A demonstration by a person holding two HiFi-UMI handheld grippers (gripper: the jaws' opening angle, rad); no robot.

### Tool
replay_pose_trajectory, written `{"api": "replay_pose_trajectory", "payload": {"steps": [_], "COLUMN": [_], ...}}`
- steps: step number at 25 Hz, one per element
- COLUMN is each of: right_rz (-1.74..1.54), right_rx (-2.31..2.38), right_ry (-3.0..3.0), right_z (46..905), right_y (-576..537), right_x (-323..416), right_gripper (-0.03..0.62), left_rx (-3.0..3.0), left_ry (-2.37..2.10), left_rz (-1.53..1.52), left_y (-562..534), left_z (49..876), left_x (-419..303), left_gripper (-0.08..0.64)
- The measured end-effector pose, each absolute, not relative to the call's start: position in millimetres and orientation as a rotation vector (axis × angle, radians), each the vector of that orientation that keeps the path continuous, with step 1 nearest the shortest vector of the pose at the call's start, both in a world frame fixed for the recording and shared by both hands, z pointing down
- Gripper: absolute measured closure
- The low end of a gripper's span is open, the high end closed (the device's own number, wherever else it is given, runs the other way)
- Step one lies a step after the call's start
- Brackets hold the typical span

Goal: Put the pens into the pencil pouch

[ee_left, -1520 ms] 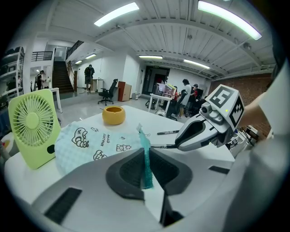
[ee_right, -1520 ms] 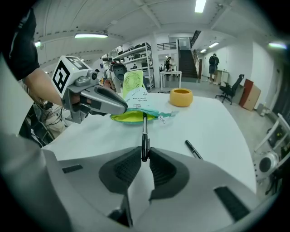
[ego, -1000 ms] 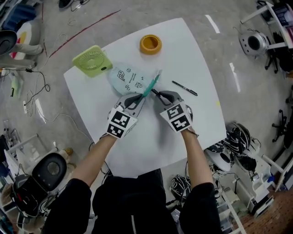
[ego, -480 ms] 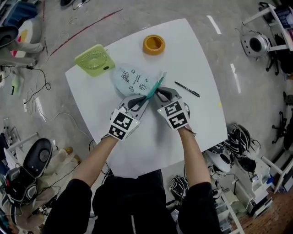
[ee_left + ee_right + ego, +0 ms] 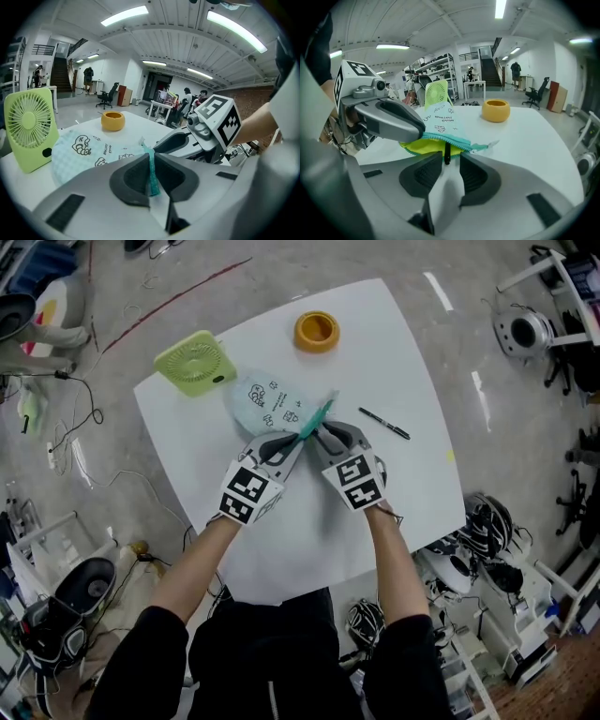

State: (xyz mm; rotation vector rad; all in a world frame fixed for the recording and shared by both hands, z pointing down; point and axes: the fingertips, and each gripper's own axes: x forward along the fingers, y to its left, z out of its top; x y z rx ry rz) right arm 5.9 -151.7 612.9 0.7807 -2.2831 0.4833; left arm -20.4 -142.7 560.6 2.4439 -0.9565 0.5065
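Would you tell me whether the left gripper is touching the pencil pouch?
Touching: in the left gripper view, the jaws of the left gripper pinch the teal zipper edge of the pencil pouch.

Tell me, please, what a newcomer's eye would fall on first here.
Dead centre, the left gripper pinches the pouch's teal zip edge. The right gripper, its jaws just opening, has a black pen between them, tip at the pouch mouth. A second pen lies on the table to their right.
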Motion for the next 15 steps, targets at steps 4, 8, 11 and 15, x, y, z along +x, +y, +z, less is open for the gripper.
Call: {"api": "replay_pose_trajectory", "payload": {"steps": [4,8,11,15], "right_rz": [0.505,0.538,0.568,0.578], "right_rx": [0.78,0.763,0.776,0.816], "right_ry": [-2.281,-2.281,-2.277,-2.296], "right_z": [613,618,621,615], "right_y": [-143,-127,-130,-139], "right_x": [10,17,16,13], "right_gripper": [0.463,0.494,0.551,0.552], "left_rx": [2.443,2.446,2.448,2.452], "left_ry": [-0.963,-0.965,-0.964,-0.959], "left_rz": [0.499,0.502,0.498,0.494], "left_y": [-147,-135,-134,-133], "left_z": [559,555,554,552], "left_x": [-24,-15,-15,-15], "left_gripper": [0.511,0.511,0.511,0.511]}}
